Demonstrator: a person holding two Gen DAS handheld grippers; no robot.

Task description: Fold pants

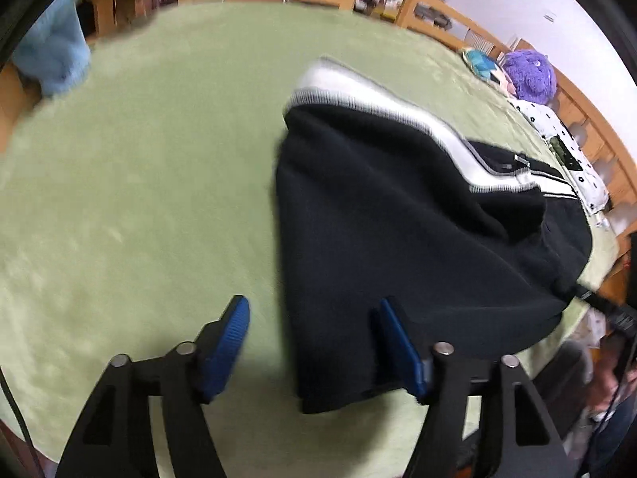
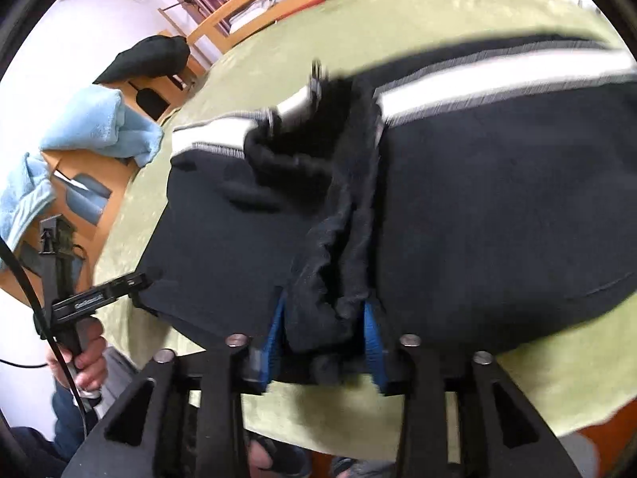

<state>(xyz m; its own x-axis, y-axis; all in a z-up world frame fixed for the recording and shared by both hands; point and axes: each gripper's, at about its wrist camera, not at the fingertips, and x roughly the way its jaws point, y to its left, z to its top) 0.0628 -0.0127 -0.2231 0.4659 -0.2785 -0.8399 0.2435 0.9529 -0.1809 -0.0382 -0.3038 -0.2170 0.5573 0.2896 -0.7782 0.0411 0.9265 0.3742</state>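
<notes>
Black pants [image 1: 398, 215] with a white side stripe edged in grey were seen lying partly folded on a pale green bed cover [image 1: 139, 199]. In the left wrist view the garment occupied the right half of the cover, one layer doubled back over another, a zipper pocket visible near the stripe.

The left hand-held gripper [image 1: 314, 342] was recorded with its blue-padded jaws standing apart. The lower edge of the pants lay between them, close against the right pad, while the left pad hung clear over bare cover. No pressing of the pads on the cloth was observed.

The right hand-held gripper [image 2: 324, 338] was noted at the near edge of the pants [image 2: 497, 207], where a bunched, gathered fold of black fabric ran down between the two blue pads. The pads appeared clamped on this bundle from both sides. A dark drawstring end was seen curled near the stripe above it.

In the right wrist view the other hand-held gripper was seen at the left, its handle held in a person's hand [image 2: 85, 354], its tip at the left corner of the garment.

A light blue towel [image 2: 99, 123] was noted draped over a wooden bed rail [image 2: 254, 20], a purple plush toy [image 1: 529, 75] at the far edge of the bed. Both pictures were blurred by motion.
</notes>
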